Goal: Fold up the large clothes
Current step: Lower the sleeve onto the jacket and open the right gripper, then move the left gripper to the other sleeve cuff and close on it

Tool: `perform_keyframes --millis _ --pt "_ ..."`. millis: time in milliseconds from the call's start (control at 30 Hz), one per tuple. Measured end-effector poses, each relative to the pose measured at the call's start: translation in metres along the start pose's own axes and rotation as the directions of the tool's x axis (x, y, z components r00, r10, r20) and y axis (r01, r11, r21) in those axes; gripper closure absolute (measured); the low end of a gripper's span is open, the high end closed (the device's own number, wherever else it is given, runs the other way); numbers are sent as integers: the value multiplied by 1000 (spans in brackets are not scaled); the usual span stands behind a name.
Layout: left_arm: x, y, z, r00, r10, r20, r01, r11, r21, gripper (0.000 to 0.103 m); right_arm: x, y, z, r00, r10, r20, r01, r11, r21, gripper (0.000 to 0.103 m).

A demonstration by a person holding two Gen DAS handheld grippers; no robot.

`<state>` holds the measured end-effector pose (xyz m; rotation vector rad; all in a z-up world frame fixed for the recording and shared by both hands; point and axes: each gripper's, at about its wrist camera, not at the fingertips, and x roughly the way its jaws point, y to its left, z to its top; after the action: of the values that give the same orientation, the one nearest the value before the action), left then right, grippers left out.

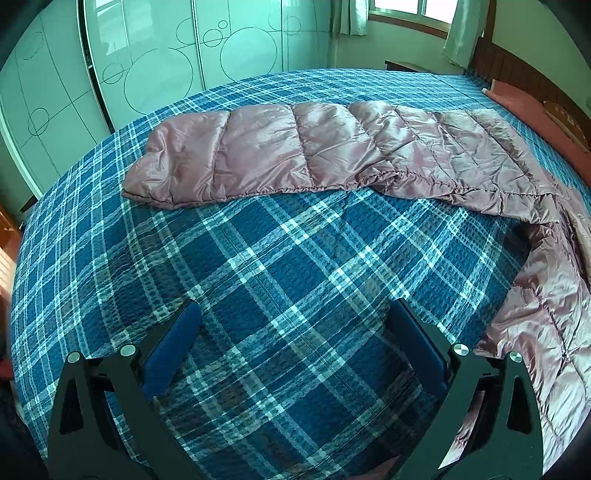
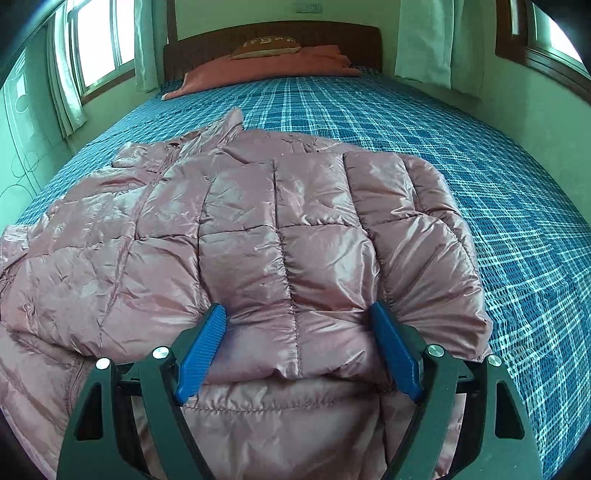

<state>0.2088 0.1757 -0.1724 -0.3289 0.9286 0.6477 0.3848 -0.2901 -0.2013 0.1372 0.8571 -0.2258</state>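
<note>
Left wrist view: my left gripper (image 1: 291,332) hangs spread wide over bare plaid bedspread (image 1: 258,258), nothing between its blue pads; the pink puffer jacket (image 1: 332,155) stretches a sleeve across the bed beyond. Right wrist view: my right gripper (image 2: 297,328) is released too, fingers straddling a folded-over sleeve on the jacket (image 2: 240,229), red pillow (image 2: 266,66) by the headboard

Blue-and-white plaid woven bedspread (image 2: 424,122) covers the bed. Salmon-pink folded blanket (image 2: 266,68) at far end, brown patterned cushion (image 2: 267,46) on top, against dark wooden headboard (image 2: 332,35). Pale curtains (image 2: 423,40) flank windows. Pale green wardrobe doors with circle outlines (image 1: 166,59) on far side, left view.
</note>
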Motion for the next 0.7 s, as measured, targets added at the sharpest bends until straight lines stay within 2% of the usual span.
perform_keyframes --millis 100,200,267,367,533,567,700 --pt "-1 7 9 999 -44 -20 44 999 2 2 -1 -1 -1 1000 9 6 -9 1000 8 23" --pt "-4 31 21 983 -179 24 181 981 -70 2 -2 -1 -4 1000 5 14 -5 1000 5 23" --pt "2 51 31 966 -257 41 260 953 -155 7 -3 -1 -5 1000 5 17 -5 1000 6 23" --pt "16 75 49 935 -344 86 355 897 -264 9 -3 -1 -6 1000 3 19 -3 1000 4 23" --pt "38 104 75 909 -383 167 417 815 -401 9 -3 -1 -6 1000 2 23 -2 1000 2 23" --pt "42 108 79 908 -383 170 418 805 -420 13 -3 -1 -5 1000 3 23 -3 1000 2 23" --pt "52 115 90 928 -329 176 373 788 -490 33 -3 -1 -5 1000 3 23 -3 1000 2 23"
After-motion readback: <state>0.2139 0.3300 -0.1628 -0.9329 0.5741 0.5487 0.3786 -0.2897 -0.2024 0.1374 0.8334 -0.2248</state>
